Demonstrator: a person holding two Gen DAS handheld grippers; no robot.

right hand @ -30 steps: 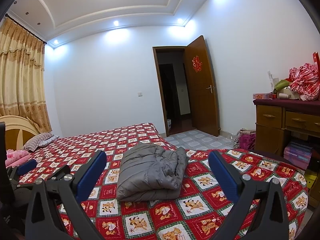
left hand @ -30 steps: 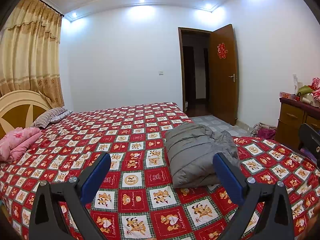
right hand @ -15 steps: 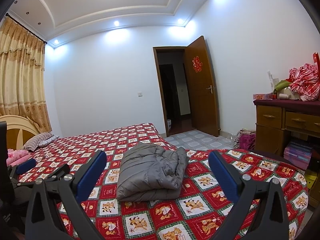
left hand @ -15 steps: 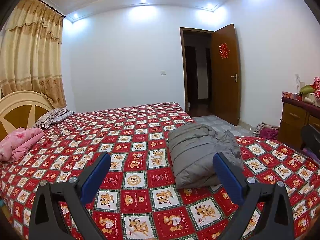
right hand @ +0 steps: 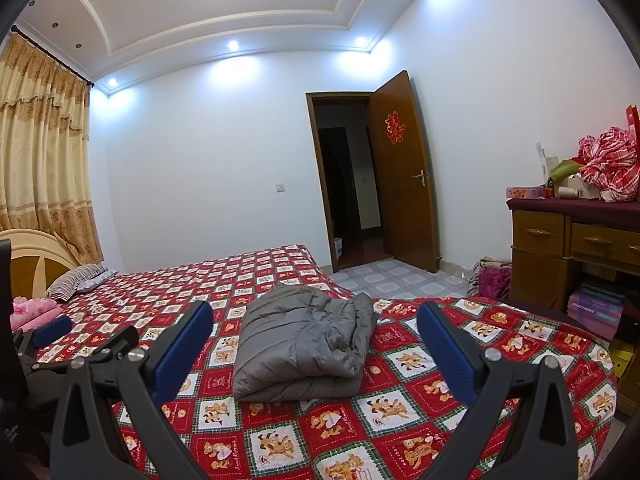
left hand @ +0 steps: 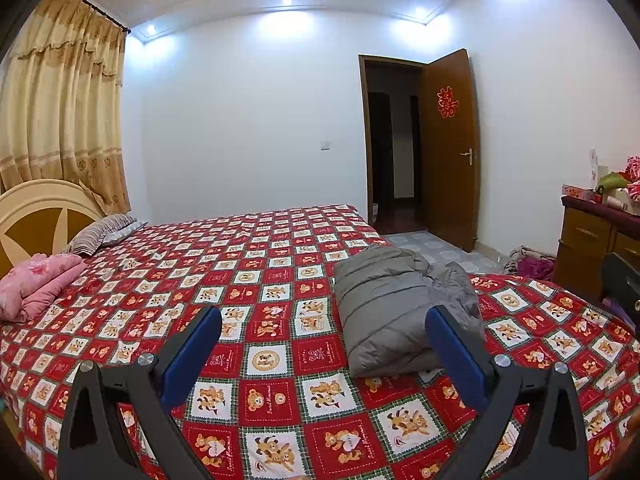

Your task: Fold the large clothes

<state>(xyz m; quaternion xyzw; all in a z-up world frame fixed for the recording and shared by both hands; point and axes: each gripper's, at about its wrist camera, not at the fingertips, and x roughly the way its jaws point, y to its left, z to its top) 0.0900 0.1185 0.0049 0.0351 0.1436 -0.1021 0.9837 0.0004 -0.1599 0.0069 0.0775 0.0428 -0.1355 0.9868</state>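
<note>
Bedroom setting: white walls, open brown door (right hand: 404, 172), and a bed (left hand: 256, 264) under a red teddy-bear patchwork cover. Grey puffer jacket (right hand: 304, 344) lies on that cover near the foot end, already doubled into a compact bundle, collar side somewhat rumpled. My left hand-held gripper (left hand: 324, 356) hovers above the bed with its blue pads spread wide, nothing between them; the jacket sits just beyond its right pad. My right hand-held gripper (right hand: 316, 352) is likewise fully apart and empty, with the bundle centred between its pads but well ahead of them, no contact. Compared with a second ago, the left view has drifted slightly back and up, the jacket appearing a little further off; the right view is essentially unchanged. The bundle itself has not shifted. My judgement: folding is done or nearly so, and both tools are backing away. Pink folded bedding (left hand: 36, 284) near the headboard is untouched.
</note>
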